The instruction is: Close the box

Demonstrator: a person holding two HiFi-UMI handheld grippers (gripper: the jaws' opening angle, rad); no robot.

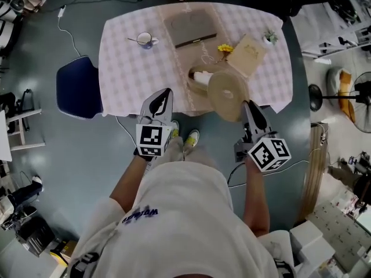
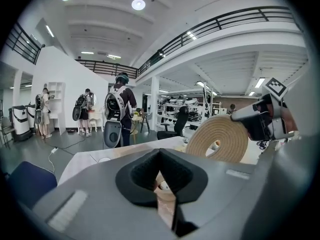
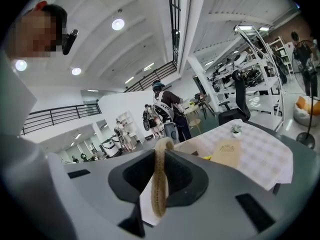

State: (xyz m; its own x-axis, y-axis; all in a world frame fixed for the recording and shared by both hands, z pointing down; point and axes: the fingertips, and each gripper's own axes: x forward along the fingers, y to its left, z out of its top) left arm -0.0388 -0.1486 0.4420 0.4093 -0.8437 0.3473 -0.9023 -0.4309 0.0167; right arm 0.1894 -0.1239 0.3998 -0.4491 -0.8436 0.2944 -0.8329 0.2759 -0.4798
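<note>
A round tan box (image 1: 197,87) stands open on the near edge of the checked table (image 1: 133,68), with something white (image 1: 200,77) inside it. Its flat round lid (image 1: 228,95) hangs tilted on edge just right of the box. My right gripper (image 1: 246,104) is shut on the lid's rim. In the right gripper view the lid's edge (image 3: 160,184) runs upright between the jaws of my right gripper (image 3: 161,156). My left gripper (image 1: 168,91) is at the table edge, left of the box, shut and empty. In the left gripper view the lid (image 2: 220,139) shows beyond my left gripper (image 2: 160,154).
On the table lie a grey laptop (image 1: 190,28), a mug (image 1: 145,39), a beige booklet (image 1: 249,54), a yellow flower (image 1: 225,48) and a small potted plant (image 1: 269,37). A blue chair (image 1: 78,86) stands left of the table. A fan stand (image 1: 316,97) is at the right.
</note>
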